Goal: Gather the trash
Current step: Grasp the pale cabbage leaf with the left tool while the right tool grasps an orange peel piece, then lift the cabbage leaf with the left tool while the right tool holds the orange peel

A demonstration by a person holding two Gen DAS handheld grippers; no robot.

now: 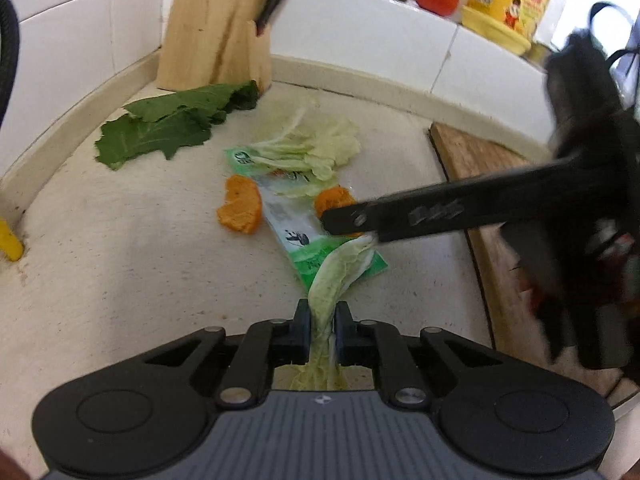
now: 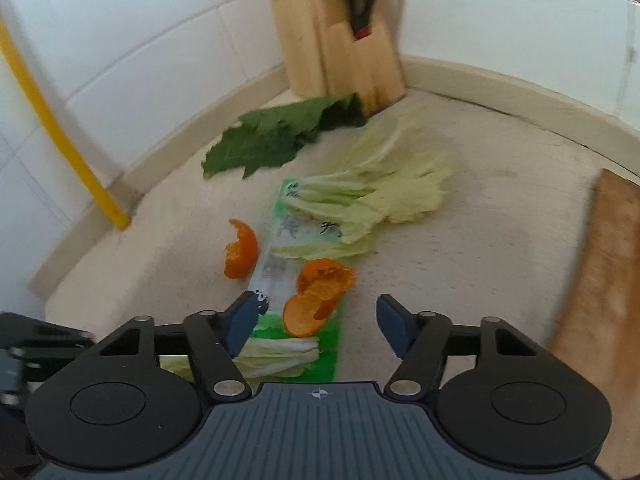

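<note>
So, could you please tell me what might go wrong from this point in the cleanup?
1. The left gripper pinches only a thin strip of the pale cabbage leaf, which may tear or slip.
2. That leaf lies over the green wrapper, so lifting could drag it along.
3. The open right gripper hovers by the orange peel and could knock it aside.

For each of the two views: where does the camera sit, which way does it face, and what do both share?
Left wrist: behind the left gripper, facing the white tiled wall; fingers clamp a pale cabbage leaf; the right gripper crosses in.
Right wrist: behind the open right gripper, above the orange peel, facing the same corner.
Shared: wooden knife block, dark green leaf, green plastic wrapper.
</note>
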